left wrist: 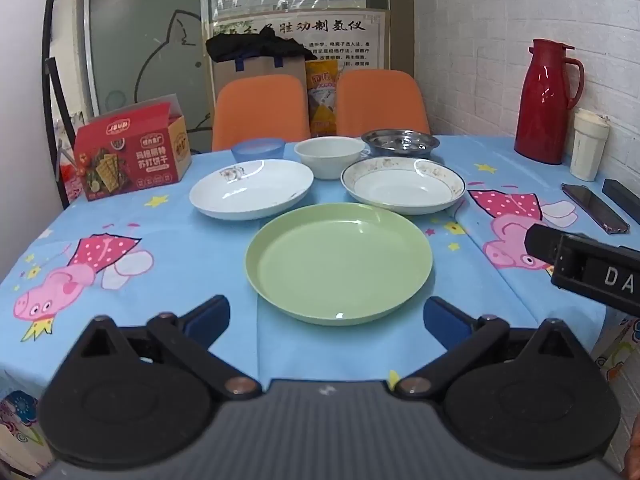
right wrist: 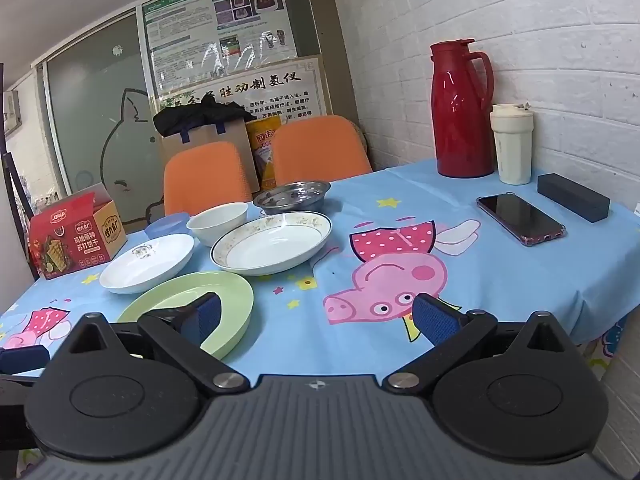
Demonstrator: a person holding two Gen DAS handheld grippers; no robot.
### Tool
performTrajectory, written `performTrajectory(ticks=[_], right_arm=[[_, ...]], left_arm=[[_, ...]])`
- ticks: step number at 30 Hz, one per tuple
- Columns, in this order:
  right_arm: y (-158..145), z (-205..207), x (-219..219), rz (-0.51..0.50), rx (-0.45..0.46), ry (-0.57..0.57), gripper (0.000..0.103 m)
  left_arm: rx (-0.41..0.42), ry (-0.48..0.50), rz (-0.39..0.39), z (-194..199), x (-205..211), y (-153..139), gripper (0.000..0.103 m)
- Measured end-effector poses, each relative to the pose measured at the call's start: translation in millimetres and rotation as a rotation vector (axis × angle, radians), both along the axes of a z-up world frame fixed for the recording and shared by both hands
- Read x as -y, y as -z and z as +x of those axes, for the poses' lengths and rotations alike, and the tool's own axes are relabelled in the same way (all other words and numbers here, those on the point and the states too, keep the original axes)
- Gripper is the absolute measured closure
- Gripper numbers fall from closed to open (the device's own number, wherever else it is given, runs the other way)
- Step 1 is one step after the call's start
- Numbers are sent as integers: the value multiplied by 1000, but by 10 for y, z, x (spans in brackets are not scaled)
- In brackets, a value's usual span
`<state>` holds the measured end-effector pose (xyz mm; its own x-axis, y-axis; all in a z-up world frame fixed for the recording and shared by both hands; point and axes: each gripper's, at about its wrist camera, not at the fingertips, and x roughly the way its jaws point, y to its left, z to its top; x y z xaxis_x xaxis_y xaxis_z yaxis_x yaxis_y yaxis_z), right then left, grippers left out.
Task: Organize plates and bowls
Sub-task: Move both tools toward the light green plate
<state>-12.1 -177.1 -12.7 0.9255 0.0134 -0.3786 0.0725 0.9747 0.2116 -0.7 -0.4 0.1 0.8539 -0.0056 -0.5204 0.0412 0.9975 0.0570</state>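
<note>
A green plate [left wrist: 339,261] lies on the blue tablecloth, nearest me. Behind it are a white plate [left wrist: 251,193] on the left and a gold-rimmed white plate [left wrist: 403,190] on the right. Further back stand a blue bowl [left wrist: 258,149], a white bowl [left wrist: 329,157] and a steel dish [left wrist: 400,142]. My left gripper [left wrist: 326,318] is open and empty, just short of the green plate's near rim. My right gripper [right wrist: 318,318] is open and empty, to the right of the green plate [right wrist: 192,304]. The gold-rimmed plate [right wrist: 272,246] lies beyond it.
A red biscuit box [left wrist: 134,158] stands at the back left. A red thermos [right wrist: 462,110], a cream cup [right wrist: 514,144], a phone [right wrist: 520,218] and a dark case [right wrist: 574,197] sit along the right wall side. Two orange chairs [left wrist: 260,110] stand behind the table.
</note>
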Motion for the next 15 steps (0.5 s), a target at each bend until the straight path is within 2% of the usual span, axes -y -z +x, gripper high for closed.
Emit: performTrajectory(ticks=[2, 15], right_arm=[[2, -1, -1, 1, 5, 0, 0], [25, 52, -66, -3, -15, -15, 0]], left_arm=[[-22, 8, -9, 21, -11, -2, 0], [-22, -5, -9, 40, -75, 33, 0]])
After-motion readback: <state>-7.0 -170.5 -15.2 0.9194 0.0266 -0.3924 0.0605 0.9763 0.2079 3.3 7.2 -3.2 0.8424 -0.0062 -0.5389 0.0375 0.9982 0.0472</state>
